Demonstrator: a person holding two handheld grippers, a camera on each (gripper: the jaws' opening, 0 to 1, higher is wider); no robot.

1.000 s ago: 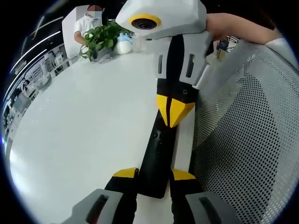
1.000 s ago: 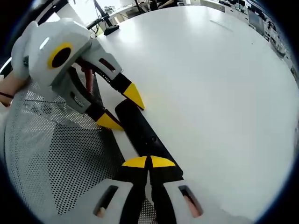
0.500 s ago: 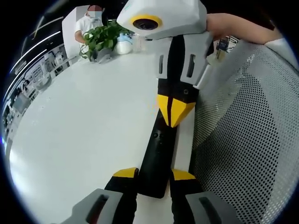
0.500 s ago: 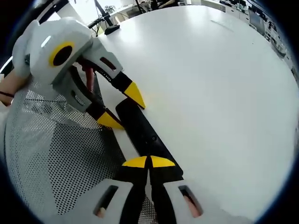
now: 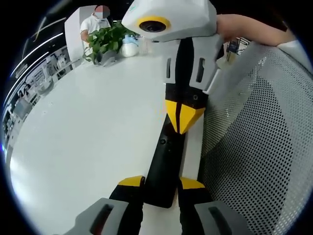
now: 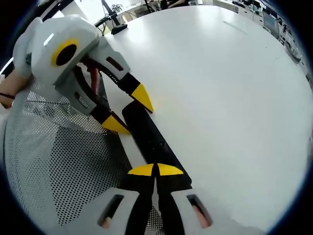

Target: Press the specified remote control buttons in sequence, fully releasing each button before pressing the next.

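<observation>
A long black remote control [image 5: 166, 156] lies on the white table [image 5: 88, 127], close to its edge. My left gripper [image 5: 161, 182] stands with its yellow-tipped jaws on either side of the remote's near end, shut on it. My right gripper [image 5: 182, 117] comes down from above with its yellow tips pressed together, touching the upper part of the remote. In the right gripper view the right gripper [image 6: 155, 170] is shut with its tips on the remote [image 6: 151, 139], and the left gripper [image 6: 129, 111] clasps the far end.
A grey mesh chair back [image 5: 259, 147] stands right beside the table edge, and it is also in the right gripper view [image 6: 58, 171]. A potted plant [image 5: 105, 41] and a white jar [image 5: 129, 48] stand at the far end, with a person [image 5: 95, 22] behind.
</observation>
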